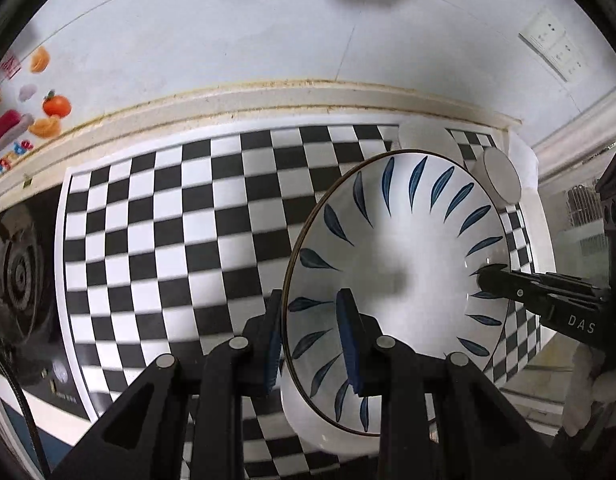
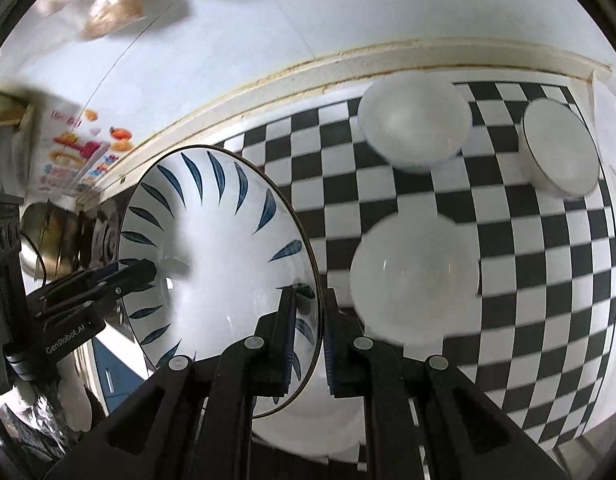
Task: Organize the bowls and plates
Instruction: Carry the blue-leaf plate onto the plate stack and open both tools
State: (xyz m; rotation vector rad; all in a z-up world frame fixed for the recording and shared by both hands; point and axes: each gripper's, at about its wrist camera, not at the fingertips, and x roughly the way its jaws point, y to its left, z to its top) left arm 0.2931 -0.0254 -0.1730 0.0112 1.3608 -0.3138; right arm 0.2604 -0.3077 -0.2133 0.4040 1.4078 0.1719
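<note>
A large white bowl with blue leaf marks (image 1: 408,256) is held above the checkered mat (image 1: 168,232) by both grippers. My left gripper (image 1: 314,340) is shut on its near-left rim. My right gripper (image 2: 310,332) is shut on the opposite rim, and shows in the left wrist view (image 1: 492,276) at the bowl's right edge. The same bowl (image 2: 220,240) fills the left of the right wrist view, with the left gripper (image 2: 144,270) on its far rim. Three plain white bowls stand on the mat (image 2: 528,288): one close by (image 2: 414,280), one at the back (image 2: 416,124), one far right (image 2: 560,152).
A raised cream ledge (image 1: 268,96) and a white tiled wall (image 1: 228,28) bound the counter at the back. A gas hob (image 1: 16,276) lies left of the mat. A wall socket (image 1: 556,44) sits upper right. Two white bowls (image 1: 500,176) peek out behind the held bowl.
</note>
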